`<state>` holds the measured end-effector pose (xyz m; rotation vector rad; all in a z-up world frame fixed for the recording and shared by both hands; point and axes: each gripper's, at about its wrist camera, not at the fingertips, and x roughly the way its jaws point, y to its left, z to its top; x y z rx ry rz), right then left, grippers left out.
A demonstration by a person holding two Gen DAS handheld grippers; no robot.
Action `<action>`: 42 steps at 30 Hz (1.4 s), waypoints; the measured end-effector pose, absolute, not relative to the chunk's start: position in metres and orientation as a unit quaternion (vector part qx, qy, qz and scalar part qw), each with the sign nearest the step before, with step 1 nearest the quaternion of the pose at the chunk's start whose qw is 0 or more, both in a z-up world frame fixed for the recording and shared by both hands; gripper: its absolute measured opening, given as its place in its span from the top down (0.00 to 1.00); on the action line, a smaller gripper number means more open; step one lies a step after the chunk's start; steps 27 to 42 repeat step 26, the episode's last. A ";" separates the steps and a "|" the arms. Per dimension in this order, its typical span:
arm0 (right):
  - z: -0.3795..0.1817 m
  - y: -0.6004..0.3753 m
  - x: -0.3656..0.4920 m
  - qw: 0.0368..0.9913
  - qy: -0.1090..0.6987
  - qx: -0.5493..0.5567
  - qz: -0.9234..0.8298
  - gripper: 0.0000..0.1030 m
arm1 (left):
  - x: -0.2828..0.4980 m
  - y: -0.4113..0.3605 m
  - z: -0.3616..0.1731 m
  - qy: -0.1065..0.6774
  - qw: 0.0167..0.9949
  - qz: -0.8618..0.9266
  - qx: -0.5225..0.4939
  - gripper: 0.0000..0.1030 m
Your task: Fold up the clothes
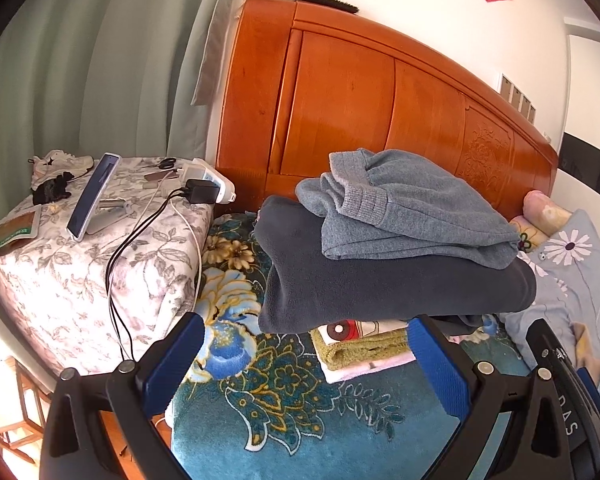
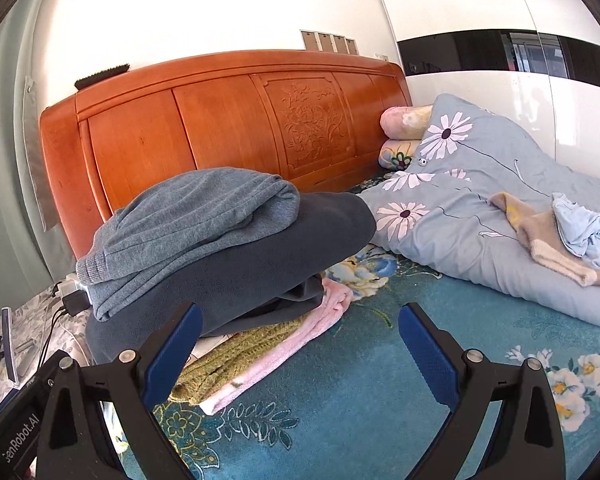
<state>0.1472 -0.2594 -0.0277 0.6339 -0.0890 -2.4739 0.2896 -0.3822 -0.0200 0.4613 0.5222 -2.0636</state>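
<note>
Two folded sweaters [image 1: 400,240] stacked on teal floral blanket [image 2: 340,400], wooden headboard [image 2: 228,120] behind.

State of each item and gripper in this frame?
Grey sweater: folded, top of pile.
Dark fleece: folded, beneath it.
Olive knit: folded, under the pile.
Blue shirt: crumpled, unfolded.
Left gripper: open, empty.
Right gripper: open, empty.

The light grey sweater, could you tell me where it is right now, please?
The light grey sweater lies folded on top of the dark grey garment, capping the clothes stack on the teal floral blanket, just before the wooden headboard.
</note>
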 end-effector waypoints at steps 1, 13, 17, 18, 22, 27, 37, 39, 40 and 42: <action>-0.028 -0.260 0.147 0.290 -0.032 0.238 -0.927 0.04 | 0.288 -0.382 -0.020 0.210 0.462 -0.840 0.190 0.00; -0.031 -0.260 0.144 0.286 -0.032 0.249 -0.925 0.04 | 0.287 -0.380 -0.020 0.207 0.459 -0.843 0.192 0.00; -0.031 -0.260 0.146 0.284 -0.031 0.245 -0.926 0.04 | 0.285 -0.378 -0.020 0.201 0.458 -0.843 0.197 0.00; -0.031 -0.260 0.146 0.283 -0.030 0.244 -0.927 0.04 | 0.284 -0.378 -0.020 0.201 0.458 -0.843 0.197 0.00; -0.030 -0.259 0.146 0.283 -0.031 0.244 -0.927 0.04 | 0.284 -0.377 -0.020 0.201 0.458 -0.843 0.198 0.00; -0.031 -0.258 0.146 0.280 -0.032 0.245 -0.928 0.04 | 0.283 -0.377 -0.021 0.199 0.457 -0.844 0.201 0.00; -0.031 -0.258 0.146 0.280 -0.032 0.245 -0.928 0.04 | 0.283 -0.377 -0.021 0.199 0.457 -0.844 0.201 0.00; -0.031 -0.258 0.146 0.280 -0.032 0.245 -0.928 0.04 | 0.283 -0.377 -0.021 0.199 0.457 -0.844 0.201 0.00; -0.031 -0.258 0.146 0.280 -0.032 0.245 -0.928 0.04 | 0.283 -0.377 -0.021 0.199 0.457 -0.844 0.201 0.00; -0.031 -0.258 0.146 0.280 -0.032 0.245 -0.928 0.04 | 0.283 -0.377 -0.021 0.199 0.457 -0.844 0.201 0.00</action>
